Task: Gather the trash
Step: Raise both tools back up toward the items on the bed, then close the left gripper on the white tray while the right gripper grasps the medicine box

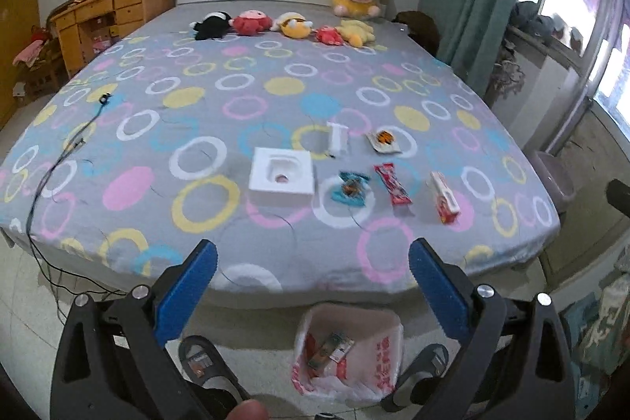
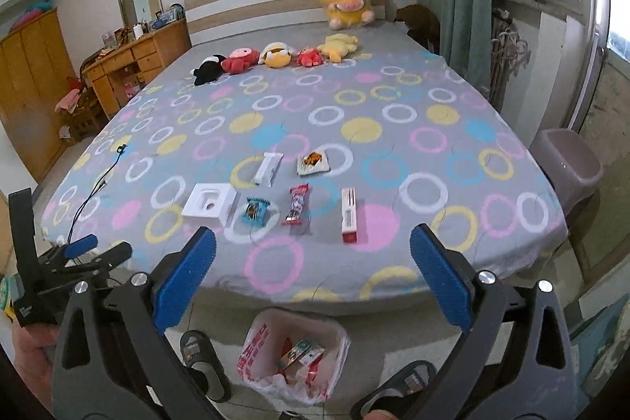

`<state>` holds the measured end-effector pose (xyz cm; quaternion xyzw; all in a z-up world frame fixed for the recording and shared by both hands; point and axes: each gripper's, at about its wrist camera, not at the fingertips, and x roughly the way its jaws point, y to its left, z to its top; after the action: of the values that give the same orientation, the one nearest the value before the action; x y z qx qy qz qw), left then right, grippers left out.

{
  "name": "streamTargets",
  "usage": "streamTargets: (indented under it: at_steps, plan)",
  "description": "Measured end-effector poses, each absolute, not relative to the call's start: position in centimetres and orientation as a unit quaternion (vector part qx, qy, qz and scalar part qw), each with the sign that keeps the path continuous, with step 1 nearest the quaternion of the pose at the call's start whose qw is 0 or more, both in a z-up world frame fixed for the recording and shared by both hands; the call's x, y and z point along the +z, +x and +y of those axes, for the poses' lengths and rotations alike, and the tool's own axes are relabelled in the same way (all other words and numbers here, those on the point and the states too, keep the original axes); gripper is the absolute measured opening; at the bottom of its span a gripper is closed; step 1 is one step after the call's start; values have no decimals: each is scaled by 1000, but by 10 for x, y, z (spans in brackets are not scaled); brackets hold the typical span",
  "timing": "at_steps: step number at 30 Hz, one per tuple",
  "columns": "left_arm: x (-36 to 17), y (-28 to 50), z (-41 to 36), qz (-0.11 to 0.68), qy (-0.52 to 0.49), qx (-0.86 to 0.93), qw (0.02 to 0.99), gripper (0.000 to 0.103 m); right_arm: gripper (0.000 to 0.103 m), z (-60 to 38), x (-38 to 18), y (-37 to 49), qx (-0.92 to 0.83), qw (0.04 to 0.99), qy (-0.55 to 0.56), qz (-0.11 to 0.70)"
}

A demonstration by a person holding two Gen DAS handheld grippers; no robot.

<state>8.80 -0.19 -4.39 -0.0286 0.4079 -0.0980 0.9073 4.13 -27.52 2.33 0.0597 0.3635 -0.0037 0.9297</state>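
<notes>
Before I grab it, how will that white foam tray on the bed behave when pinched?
The white foam tray looks molded and blocky, so probably stiff and very light. Its thin rim may dent or snap under a hard squeeze. Lying flat on the soft bedspread, it likely won't roll.

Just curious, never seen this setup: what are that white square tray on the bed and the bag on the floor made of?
The white square tray looks like molded foam or pulp packaging: matte, thick-walled, with a shaped recess. The bag seems thin plastic film: translucent white, crinkled, red print, slumping around the trash inside.
</notes>
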Motion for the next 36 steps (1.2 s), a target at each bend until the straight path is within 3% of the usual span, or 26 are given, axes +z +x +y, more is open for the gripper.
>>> streamTargets:
  at_steps: [18,29,36]
  plan:
    - [-57,194,23,456,-22,-84,886,95,96,-285,17,132,-17,909,38,415]
    - [-132,276,17,543,-11,-69,837,95,96,-279,-49,212,-31,873,8,486]
    - [-179,314,18,582,-15,-59,811,89,96,-294,-105,261,-47,838,37,542]
